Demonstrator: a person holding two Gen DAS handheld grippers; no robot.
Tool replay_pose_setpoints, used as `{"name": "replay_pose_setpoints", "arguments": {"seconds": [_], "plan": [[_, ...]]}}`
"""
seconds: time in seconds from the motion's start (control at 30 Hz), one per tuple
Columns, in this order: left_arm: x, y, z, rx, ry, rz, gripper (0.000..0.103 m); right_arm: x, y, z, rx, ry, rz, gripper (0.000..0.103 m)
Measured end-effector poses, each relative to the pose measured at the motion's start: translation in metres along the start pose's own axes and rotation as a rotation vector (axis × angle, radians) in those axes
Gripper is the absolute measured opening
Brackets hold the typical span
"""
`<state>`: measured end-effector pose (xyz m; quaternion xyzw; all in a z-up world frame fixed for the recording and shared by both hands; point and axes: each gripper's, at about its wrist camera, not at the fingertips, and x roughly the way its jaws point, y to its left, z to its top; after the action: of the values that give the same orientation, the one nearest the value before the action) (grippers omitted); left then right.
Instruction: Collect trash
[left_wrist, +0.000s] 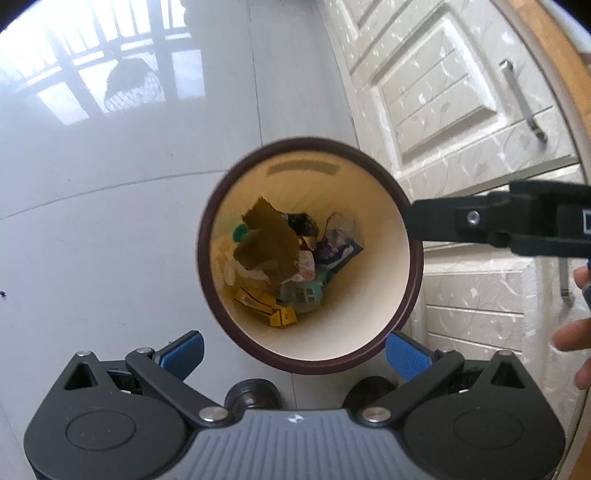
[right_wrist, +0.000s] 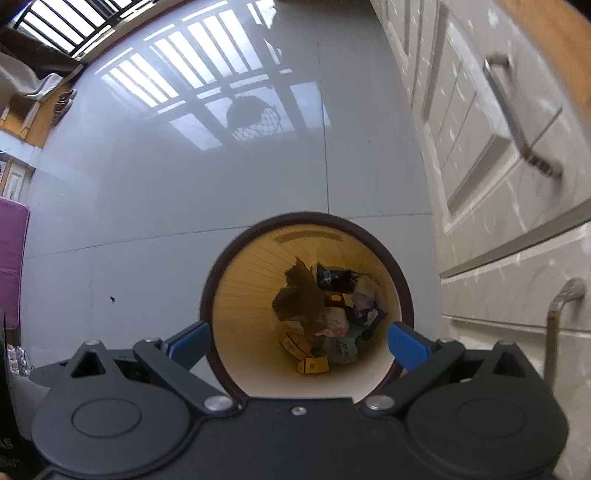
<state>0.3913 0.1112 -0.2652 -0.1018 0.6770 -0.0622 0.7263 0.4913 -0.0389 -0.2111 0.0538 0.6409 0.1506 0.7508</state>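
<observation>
Pointing steeply down at the floor, both grippers hang above a round bin (left_wrist: 309, 254). The left gripper (left_wrist: 293, 350) has its blue fingers (left_wrist: 406, 356) spread wide, one on each side of the bin's near rim as seen from above, with nothing between them and no contact that can be made out. The right gripper (right_wrist: 299, 341) is likewise spread as wide as it goes, its blue fingers (right_wrist: 406, 343) standing either side of the bin's mouth and holding nothing. In the left wrist view, the right gripper's black body reaches in from the right edge, level with the bin's rim, and bare fingertips of the hand (left_wrist: 576, 332) holding it show at the right edge.

The bin has a dark maroon rim and a pale cream inside. Trash lies at its bottom: a torn brown piece of cardboard (left_wrist: 267, 240) on top, a yellow carton (left_wrist: 269, 308), a green cap (left_wrist: 241, 233), and crumpled wrappers (left_wrist: 338, 243) in white, blue and teal.

The bin stands on a glossy grey tiled floor (left_wrist: 110, 221) that mirrors a barred window. Just to the right of the bin runs a white panelled cabinet (left_wrist: 443, 92) with metal bar handles (left_wrist: 522, 99), under a wooden edge. In the right wrist view a purple object (right_wrist: 11, 258) sits at the far left.
</observation>
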Motion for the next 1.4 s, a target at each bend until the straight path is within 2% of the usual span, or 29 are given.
{"name": "replay_pose_setpoints", "arguments": {"seconds": [0.4, 0.77, 1.03, 1.27, 1.4], "plan": [[-0.082, -0.001, -0.012, -0.022, -0.124, 0.037, 0.103, -0.081, 0.014, -0.006, -0.046, -0.087, -0.01, 0.103], [-0.137, -0.02, -0.041, -0.033, -0.22, 0.058, 0.103, -0.152, 0.0, -0.038, -0.071, -0.169, -0.05, 0.103], [-0.152, -0.035, -0.062, -0.026, -0.315, 0.092, 0.103, -0.176, -0.03, -0.072, -0.063, -0.262, -0.101, 0.103], [-0.147, -0.041, -0.082, -0.014, -0.381, 0.148, 0.103, -0.18, -0.033, -0.106, -0.085, -0.38, -0.105, 0.103], [-0.141, -0.044, -0.093, -0.017, -0.423, 0.145, 0.103, -0.181, -0.033, -0.123, -0.069, -0.458, -0.106, 0.103]]}}
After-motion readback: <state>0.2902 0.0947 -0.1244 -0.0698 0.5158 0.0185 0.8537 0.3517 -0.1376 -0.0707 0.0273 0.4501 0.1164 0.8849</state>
